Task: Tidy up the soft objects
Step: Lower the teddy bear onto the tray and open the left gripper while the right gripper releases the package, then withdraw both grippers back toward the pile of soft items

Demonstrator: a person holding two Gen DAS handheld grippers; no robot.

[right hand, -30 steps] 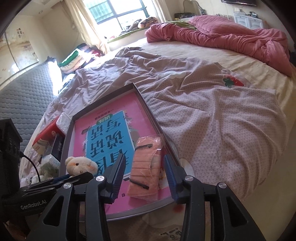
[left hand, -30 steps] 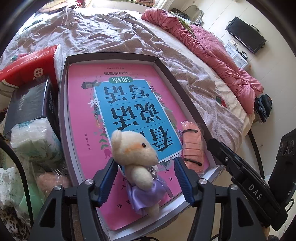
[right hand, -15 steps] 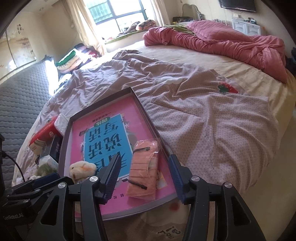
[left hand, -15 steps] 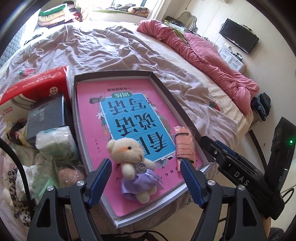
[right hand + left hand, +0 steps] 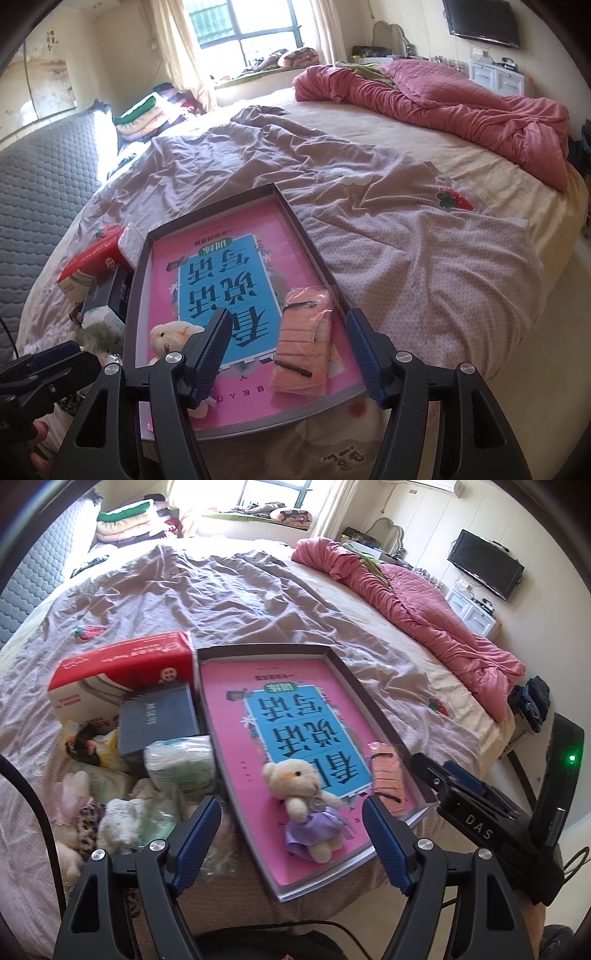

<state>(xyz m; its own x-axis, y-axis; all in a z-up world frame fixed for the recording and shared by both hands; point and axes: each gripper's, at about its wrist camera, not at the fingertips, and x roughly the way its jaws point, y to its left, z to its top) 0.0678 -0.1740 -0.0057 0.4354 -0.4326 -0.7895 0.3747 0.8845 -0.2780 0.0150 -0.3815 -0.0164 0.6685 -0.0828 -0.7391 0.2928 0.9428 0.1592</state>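
Observation:
A cream teddy bear point(image 5: 303, 797) in a purple dress lies on a pink and blue book point(image 5: 229, 709) inside a shallow dark tray point(image 5: 354, 686) on the bed. My left gripper point(image 5: 290, 808) hovers above the bear, open, with its pads clear of it. An orange striped soft packet point(image 5: 303, 350) in clear wrap lies at the tray's near right corner. My right gripper point(image 5: 286, 319) is above the packet and its jaws are opening. The packet shows between the fingers, but they do not touch it. The right finger partly hides the bear point(image 5: 170, 332) in the right wrist view.
Left of the tray lie a red tissue box point(image 5: 122, 664), a dark blue box point(image 5: 157, 716), a wrapped tissue pack point(image 5: 181, 768) and a heap of small plush toys point(image 5: 118, 819). A pink quilt point(image 5: 424, 602) is bunched at the far right. The tray overhangs the bed's near edge.
Both grippers have drawn back and up from the tray. The left jaws spread away from the bear, which stays on the book. The right jaws widened over the orange packet.

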